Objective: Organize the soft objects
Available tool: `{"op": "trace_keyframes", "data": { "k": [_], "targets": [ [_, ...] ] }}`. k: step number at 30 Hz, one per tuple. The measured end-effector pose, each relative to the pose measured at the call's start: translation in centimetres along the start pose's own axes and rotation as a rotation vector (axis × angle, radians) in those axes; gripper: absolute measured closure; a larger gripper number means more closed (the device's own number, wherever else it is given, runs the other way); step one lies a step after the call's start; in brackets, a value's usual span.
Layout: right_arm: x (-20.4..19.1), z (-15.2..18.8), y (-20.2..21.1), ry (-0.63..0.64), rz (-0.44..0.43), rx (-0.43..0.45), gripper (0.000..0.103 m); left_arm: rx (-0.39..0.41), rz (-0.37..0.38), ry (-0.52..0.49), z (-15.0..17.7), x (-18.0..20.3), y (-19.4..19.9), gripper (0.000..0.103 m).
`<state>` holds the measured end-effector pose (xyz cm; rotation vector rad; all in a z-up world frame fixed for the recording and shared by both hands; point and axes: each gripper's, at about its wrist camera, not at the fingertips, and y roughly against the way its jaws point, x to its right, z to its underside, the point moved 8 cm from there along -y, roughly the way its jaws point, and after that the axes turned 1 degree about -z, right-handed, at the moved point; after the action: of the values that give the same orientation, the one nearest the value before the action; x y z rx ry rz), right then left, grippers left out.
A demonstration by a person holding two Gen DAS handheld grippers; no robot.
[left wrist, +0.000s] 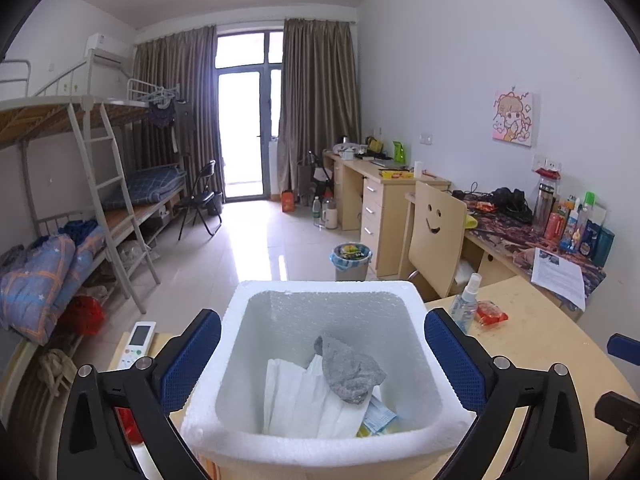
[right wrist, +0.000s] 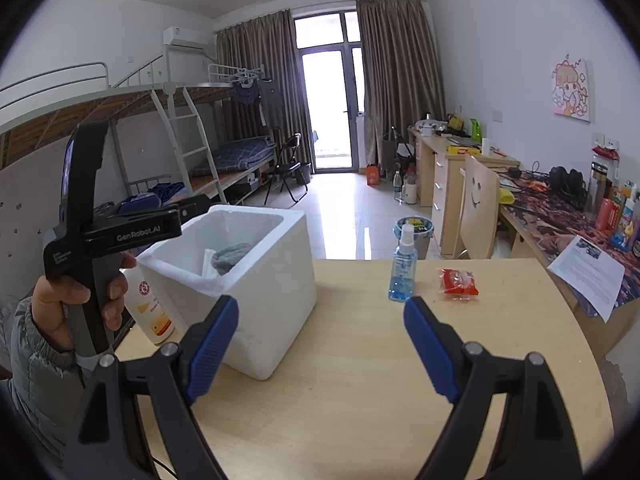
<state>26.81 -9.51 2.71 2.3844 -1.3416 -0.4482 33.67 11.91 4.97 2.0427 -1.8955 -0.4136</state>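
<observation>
Grey cloth [left wrist: 350, 372] lies in foam box [left wrist: 236, 364]; left gripper [left wrist: 322, 356] and right gripper [right wrist: 320, 344] both open, empty. Next: red packet [right wrist: 458, 284], far right.

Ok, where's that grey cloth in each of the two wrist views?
Left wrist view: the grey cloth lies low and centre, inside the white foam box, on top of white paper.
Right wrist view: the grey cloth peeks over the near rim of the foam box, left of centre.
Shared landmark: the blue spray bottle on the table, right of the box.
</observation>
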Motion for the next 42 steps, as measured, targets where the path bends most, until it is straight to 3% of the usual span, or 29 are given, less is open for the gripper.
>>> {"op": "trace_keyframes", "data": {
  "k": [6, 18, 26, 33, 42],
  "targets": [
    [-0.3, 0.0, 0.4, 0.002, -0.01, 0.006, 0.015, 0.015, 0.016, -0.013, 0.0, 0.8, 2.1, 0.001],
    [-2.1, -0.1, 2.7, 0.02, -0.055, 0.041, 0.015, 0.049, -0.034, 0.01, 1.2, 0.2, 6.6, 0.001],
    [-3.7, 0.3, 5.7, 0.024, -0.075, 0.092, 0.0, 0.074, -0.049, 0.005, 2.2, 0.7, 10.6, 0.001],
    [-4.7, 0.9, 8.0, 0.039, -0.07, 0.111, 0.0, 0.113, -0.094, 0.007, 3.0, 1.0, 14.4, 0.001],
    [-6.3, 1.9, 11.3, 0.057, -0.079, 0.147, 0.0, 0.152, -0.086, 0.014, 4.3, 1.4, 18.8, 0.001]
  ]
}}
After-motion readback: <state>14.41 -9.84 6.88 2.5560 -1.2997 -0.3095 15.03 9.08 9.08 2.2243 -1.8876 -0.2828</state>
